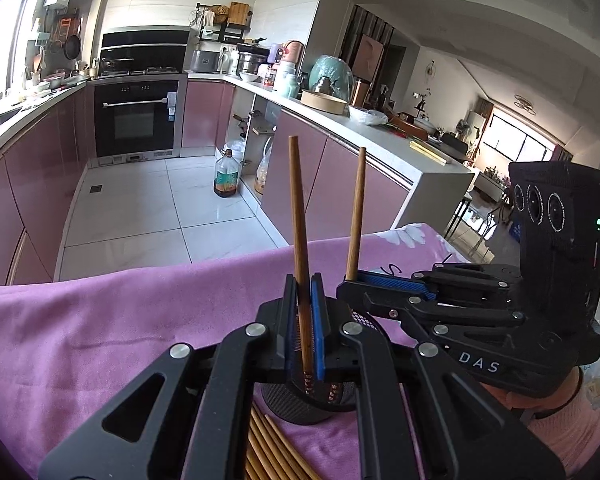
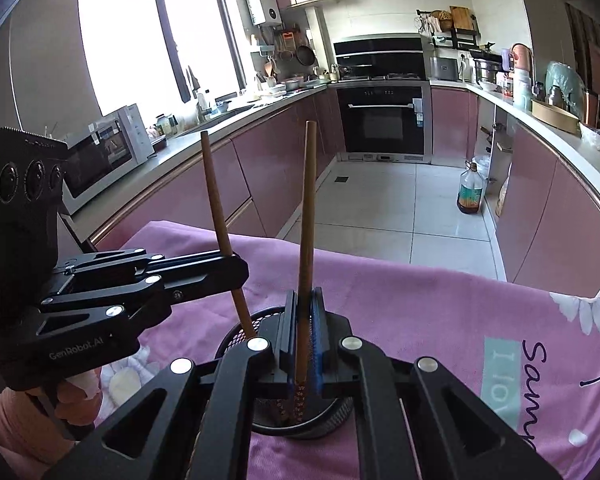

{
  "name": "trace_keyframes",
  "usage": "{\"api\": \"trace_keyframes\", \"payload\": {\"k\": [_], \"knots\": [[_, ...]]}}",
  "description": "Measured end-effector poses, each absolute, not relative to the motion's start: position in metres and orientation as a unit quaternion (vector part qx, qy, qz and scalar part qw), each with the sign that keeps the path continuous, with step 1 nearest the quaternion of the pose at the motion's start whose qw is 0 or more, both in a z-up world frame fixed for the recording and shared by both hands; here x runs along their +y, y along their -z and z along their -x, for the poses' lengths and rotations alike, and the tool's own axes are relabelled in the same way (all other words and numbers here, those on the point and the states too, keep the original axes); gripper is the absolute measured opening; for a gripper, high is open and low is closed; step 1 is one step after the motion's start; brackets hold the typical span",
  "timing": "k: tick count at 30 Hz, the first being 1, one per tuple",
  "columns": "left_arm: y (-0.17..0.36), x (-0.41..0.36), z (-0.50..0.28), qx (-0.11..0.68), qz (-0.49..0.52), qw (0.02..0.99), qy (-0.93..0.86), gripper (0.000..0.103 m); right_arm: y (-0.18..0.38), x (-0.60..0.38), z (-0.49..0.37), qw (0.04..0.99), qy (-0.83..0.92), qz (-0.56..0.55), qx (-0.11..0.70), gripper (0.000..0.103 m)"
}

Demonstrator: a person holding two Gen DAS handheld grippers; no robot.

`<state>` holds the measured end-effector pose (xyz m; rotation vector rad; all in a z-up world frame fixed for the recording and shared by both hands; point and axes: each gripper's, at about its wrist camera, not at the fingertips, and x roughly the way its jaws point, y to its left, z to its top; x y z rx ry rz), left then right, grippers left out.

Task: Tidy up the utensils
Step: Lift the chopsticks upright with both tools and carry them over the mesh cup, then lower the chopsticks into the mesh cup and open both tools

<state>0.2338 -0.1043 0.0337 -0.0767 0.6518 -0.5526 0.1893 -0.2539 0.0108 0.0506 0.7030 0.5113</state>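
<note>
My left gripper (image 1: 304,320) is shut on a brown chopstick (image 1: 300,240), held upright with its patterned lower end inside a black mesh holder (image 1: 300,404). My right gripper (image 2: 305,336) is shut on a second chopstick (image 2: 306,240), also upright with its tip in the mesh holder (image 2: 240,330). Each gripper shows in the other's view: the right gripper (image 1: 350,282) at the right, the left gripper (image 2: 238,268) at the left. Several more chopsticks (image 1: 268,448) lie flat on the purple cloth beside the holder.
The purple cloth (image 1: 120,320) covers the table; its flowered, lettered part (image 2: 540,360) lies to the right. Beyond the table edge is a tiled kitchen floor with an oil bottle (image 1: 226,174), pink cabinets and an oven (image 1: 136,116).
</note>
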Motion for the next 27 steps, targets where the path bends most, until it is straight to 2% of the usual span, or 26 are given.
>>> {"api": "trace_keyframes", "payload": {"k": [4, 6, 9, 17, 19, 22, 24, 27], "knots": [[-0.029, -0.107, -0.234, 0.317, 0.035, 0.911, 0.262, 0.009, -0.007, -0.254, -0.192, 0.909, -0.24, -0.028, 0.341, 0.008], [-0.029, -0.103, -0.228, 0.318, 0.036, 0.911, 0.26, 0.015, -0.007, -0.255, -0.192, 0.91, -0.235, -0.032, 0.339, 0.011], [-0.026, -0.101, -0.227, 0.317, 0.036, 0.913, 0.255, 0.015, -0.008, -0.257, -0.191, 0.912, -0.232, -0.034, 0.336, 0.013], [-0.031, -0.083, -0.209, 0.294, 0.04, 0.924, 0.242, 0.021, -0.013, -0.26, -0.174, 0.916, -0.241, -0.04, 0.318, 0.032], [-0.035, -0.078, -0.201, 0.282, 0.037, 0.929, 0.235, 0.026, -0.015, -0.26, -0.166, 0.916, -0.249, -0.042, 0.312, 0.033], [-0.041, -0.067, -0.186, 0.265, 0.035, 0.936, 0.227, 0.033, -0.02, -0.26, -0.151, 0.917, -0.26, -0.041, 0.298, 0.041], [-0.042, -0.06, -0.176, 0.258, 0.034, 0.939, 0.225, 0.045, -0.023, -0.258, -0.14, 0.919, -0.267, -0.033, 0.289, 0.041], [-0.036, -0.052, -0.16, 0.257, 0.019, 0.943, 0.21, 0.047, -0.024, -0.255, -0.125, 0.916, -0.282, -0.025, 0.285, 0.042]]}}
